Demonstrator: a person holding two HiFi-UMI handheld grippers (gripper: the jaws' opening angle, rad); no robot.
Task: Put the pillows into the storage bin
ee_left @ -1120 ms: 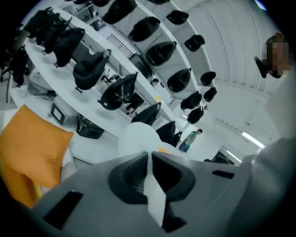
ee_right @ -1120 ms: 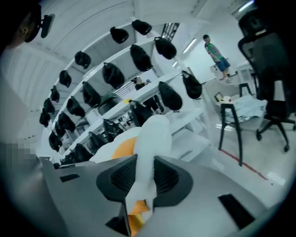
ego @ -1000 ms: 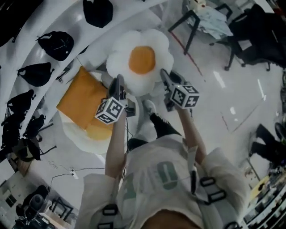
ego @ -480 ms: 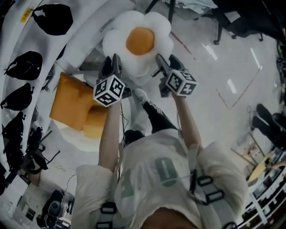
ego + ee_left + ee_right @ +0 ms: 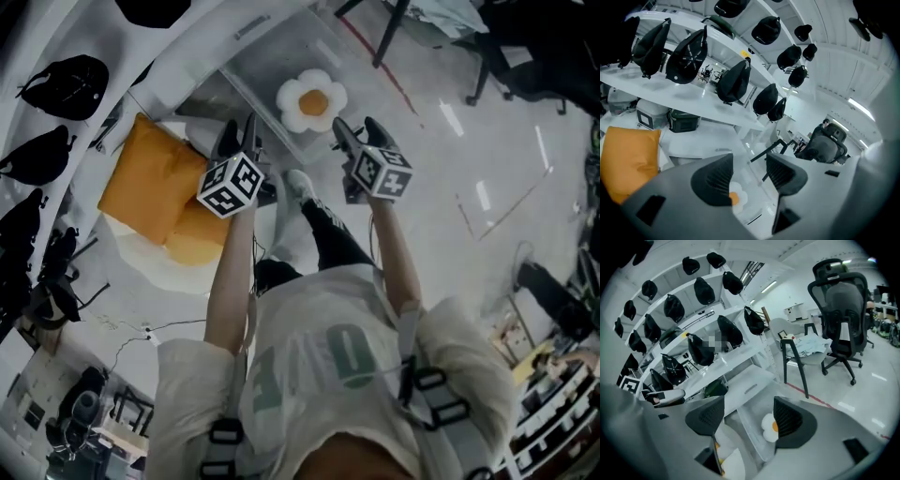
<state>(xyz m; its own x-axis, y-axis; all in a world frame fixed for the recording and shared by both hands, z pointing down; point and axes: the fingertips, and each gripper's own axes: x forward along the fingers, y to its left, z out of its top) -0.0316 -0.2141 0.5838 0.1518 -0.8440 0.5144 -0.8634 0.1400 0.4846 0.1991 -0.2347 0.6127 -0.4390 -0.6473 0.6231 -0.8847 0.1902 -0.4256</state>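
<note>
Now, head view. The flower pillow (image 5: 312, 101), white with an orange centre, lies flat inside the clear storage bin (image 5: 267, 64), just beyond both sets of tongs. The left gripper (image 5: 240, 139) and right gripper (image 5: 357, 131) hang side by side above the near edge of the bin, both pointing forward and down. Neither touches the pillow. An orange pillow (image 5: 150, 192) lies outside the bin on a white cushion (image 5: 141, 272) on the floor, off to the left of the left gripper and nearer the person. It is well apart from the right gripper. Its long axis seems to run diagonally, from far-left to near-right.

Left gripper view. The jaws stand apart with nothing between the pads, and they have just been opening. The flower pillow shows small, far below the gap. The orange pillow sits at the left edge of the view.

Right gripper view. The jaws are spread wide and empty, also just opened. The flower pillow rests on the bin floor, seen past the right jaw.

Judgement: one pillow is stowed. The orange one looks next, and the left hand is nearer to it. The reach would go left and back, away from the bin.
</note>
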